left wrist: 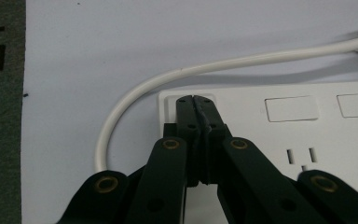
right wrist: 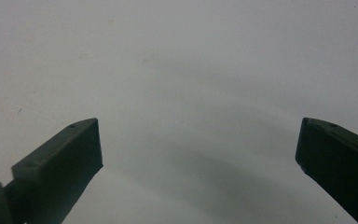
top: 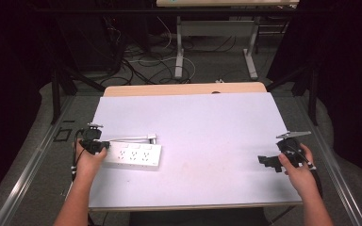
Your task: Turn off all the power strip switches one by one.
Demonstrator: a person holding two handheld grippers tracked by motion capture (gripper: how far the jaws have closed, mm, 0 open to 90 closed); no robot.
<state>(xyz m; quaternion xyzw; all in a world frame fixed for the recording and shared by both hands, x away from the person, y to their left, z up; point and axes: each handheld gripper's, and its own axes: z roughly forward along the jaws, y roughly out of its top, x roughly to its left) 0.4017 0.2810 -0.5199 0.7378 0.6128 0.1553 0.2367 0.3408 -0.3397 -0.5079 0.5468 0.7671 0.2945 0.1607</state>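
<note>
Nearest the lens in the left gripper view: left gripper point(left wrist: 195, 100), jaws clenched flat together, nothing between them. Tips sit on or just above the end of the white power strip point(left wrist: 279, 140), over the blank corner panel; actual contact can't be confirmed. From the tips, rectangular buttons and slot sockets run toward 3 o'clock. The strip's white cable point(left wrist: 177, 74) leaves the strip's end near 8 o'clock of the tips, loops up and arcs away toward 2 o'clock.

The high view adds layout the close-up lacks. Power strip point(top: 133, 156) lies flat at about 9 o'clock on the white tabletop point(top: 202, 127), long axis running left to right, three socket groups facing up. Cable point(top: 129, 138) runs along the strip's far side to a plug end near 12 o'clock of the strip. Left gripper point(top: 94, 145) is at the strip's left end, with the left hand point(top: 88, 162) behind it. Right gripper point(top: 268, 161) is at about 3 o'clock of the table, well apart from the strip, held by the right hand point(top: 298, 172).

Right gripper view: right gripper point(right wrist: 198, 140) jaws released wide, one at 8 o'clock, the other at 4 o'clock, bare tabletop point(right wrist: 182, 70) between them with faint marks.
</note>
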